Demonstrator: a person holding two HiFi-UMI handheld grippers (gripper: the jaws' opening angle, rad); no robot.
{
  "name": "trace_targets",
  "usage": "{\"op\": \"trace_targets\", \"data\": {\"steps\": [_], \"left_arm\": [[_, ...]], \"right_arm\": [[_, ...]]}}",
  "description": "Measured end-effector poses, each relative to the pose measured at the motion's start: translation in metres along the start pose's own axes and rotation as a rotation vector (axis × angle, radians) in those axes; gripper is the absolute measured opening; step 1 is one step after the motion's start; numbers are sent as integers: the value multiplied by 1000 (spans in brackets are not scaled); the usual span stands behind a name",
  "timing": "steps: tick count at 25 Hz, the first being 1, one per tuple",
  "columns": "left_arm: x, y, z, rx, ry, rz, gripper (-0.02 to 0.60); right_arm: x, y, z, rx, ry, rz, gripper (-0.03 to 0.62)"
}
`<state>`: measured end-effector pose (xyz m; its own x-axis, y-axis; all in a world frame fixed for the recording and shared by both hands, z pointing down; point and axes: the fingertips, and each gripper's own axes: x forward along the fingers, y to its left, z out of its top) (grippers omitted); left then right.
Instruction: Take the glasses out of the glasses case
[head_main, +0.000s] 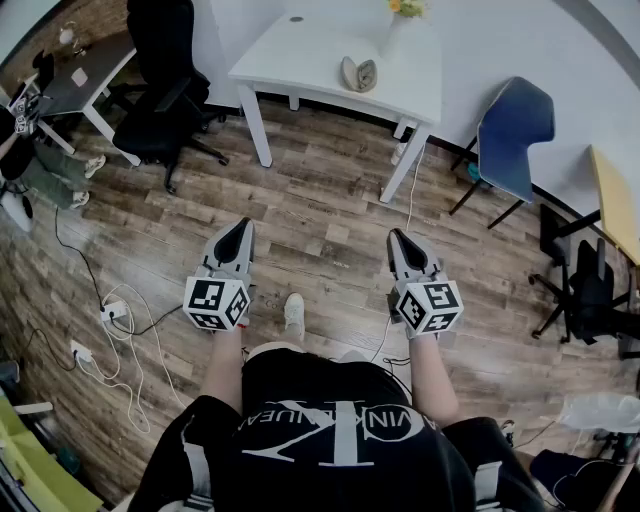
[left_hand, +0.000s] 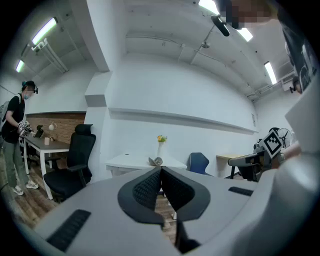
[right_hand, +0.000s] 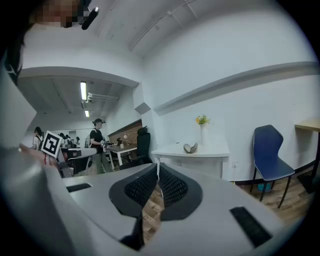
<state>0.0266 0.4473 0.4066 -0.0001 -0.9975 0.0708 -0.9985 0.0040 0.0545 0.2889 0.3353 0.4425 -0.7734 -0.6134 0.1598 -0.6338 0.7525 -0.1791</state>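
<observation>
An open grey glasses case (head_main: 358, 74) lies on the white table (head_main: 300, 55) well ahead of me, beside a white vase (head_main: 393, 35) with flowers. The same case (left_hand: 156, 161) shows small in the left gripper view and again, as the case (right_hand: 190, 148), in the right gripper view. I cannot make out glasses in it from here. My left gripper (head_main: 242, 226) and right gripper (head_main: 394, 236) are held over the wood floor, far short of the table, pointing toward it. Both are shut with nothing between their pads.
A black office chair (head_main: 160, 95) stands left of the table and a blue chair (head_main: 512, 125) to its right. Cables and a power strip (head_main: 112, 312) lie on the floor at the left. A person (left_hand: 14, 137) stands by a desk at the far left.
</observation>
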Motion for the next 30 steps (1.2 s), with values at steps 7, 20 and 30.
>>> {"op": "trace_targets", "data": {"steps": [7, 20, 30], "left_arm": [[45, 31, -10, -15, 24, -13, 15], [138, 77, -23, -42, 96, -96, 15], [187, 123, -24, -41, 111, -160, 15]], "right_arm": [[53, -12, -4, 10, 27, -1, 34], [125, -37, -6, 77, 49, -52, 35], [179, -40, 0, 138, 12, -101, 161]]}}
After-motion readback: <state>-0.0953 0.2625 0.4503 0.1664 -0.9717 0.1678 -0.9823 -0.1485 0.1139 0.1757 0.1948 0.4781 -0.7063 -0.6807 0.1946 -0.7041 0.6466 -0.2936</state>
